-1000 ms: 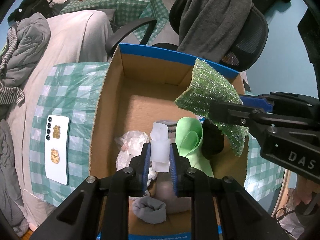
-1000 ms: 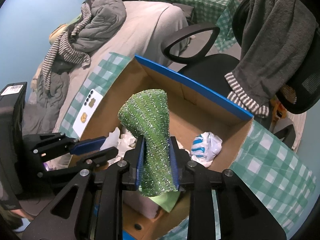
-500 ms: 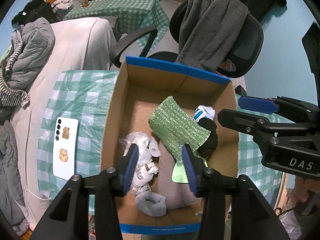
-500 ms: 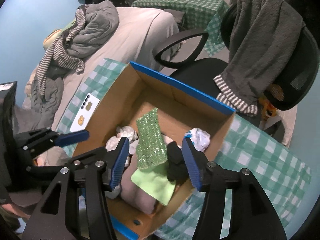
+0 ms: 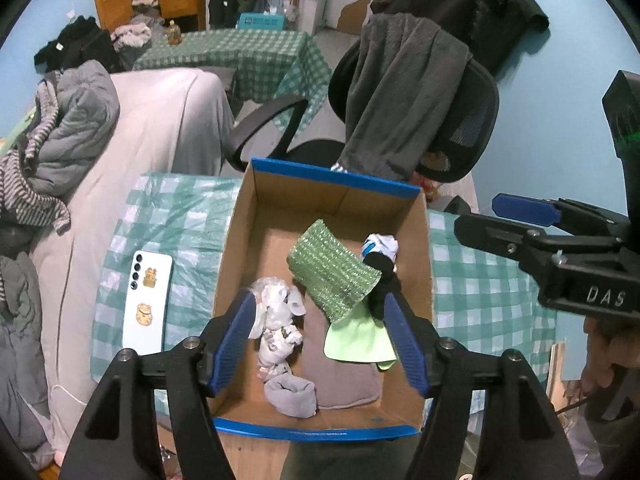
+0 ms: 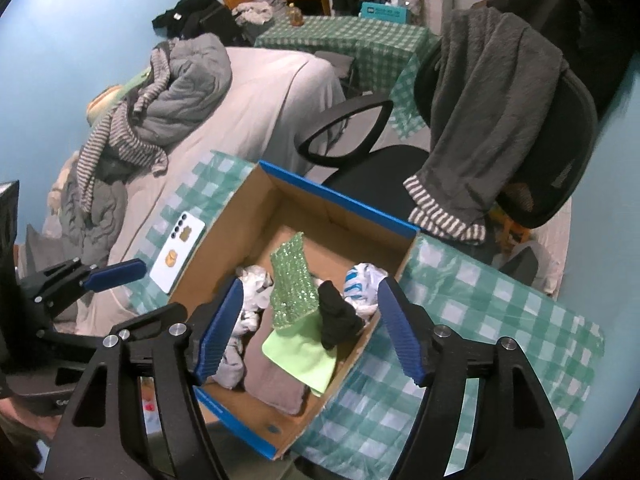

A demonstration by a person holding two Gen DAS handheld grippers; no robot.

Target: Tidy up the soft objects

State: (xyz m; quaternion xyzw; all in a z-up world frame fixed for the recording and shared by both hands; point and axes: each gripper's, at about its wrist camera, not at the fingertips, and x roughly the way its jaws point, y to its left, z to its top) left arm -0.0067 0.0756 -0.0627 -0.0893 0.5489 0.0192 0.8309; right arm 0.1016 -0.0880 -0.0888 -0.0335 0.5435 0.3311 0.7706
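A cardboard box with blue rims (image 5: 336,170) (image 6: 340,200) stands on the checked table. Inside lie a sparkly green sponge cloth (image 5: 332,270) (image 6: 290,284), a light green cloth (image 5: 358,342) (image 6: 300,354), a black sock (image 5: 384,280) (image 6: 338,316), a white and blue sock (image 5: 382,245) (image 6: 362,280), white crumpled plastic (image 5: 276,312) (image 6: 252,280), a grey sock (image 5: 290,394) and a grey folded cloth (image 5: 340,380) (image 6: 272,384). My left gripper (image 5: 320,340) is open and empty above the box's near side. My right gripper (image 6: 310,328) is open and empty above the box.
A white phone (image 5: 148,300) (image 6: 178,246) lies on the green checked tablecloth (image 5: 176,216) (image 6: 480,308) left of the box. A black office chair with a grey towel (image 5: 400,92) (image 6: 492,120) stands behind. A bed with clothes (image 5: 72,128) (image 6: 180,92) is at the left.
Both grippers opened and rose away from the box. The right one let go of the green sponge cloth and the left one let go of a white piece; both lie in the box.
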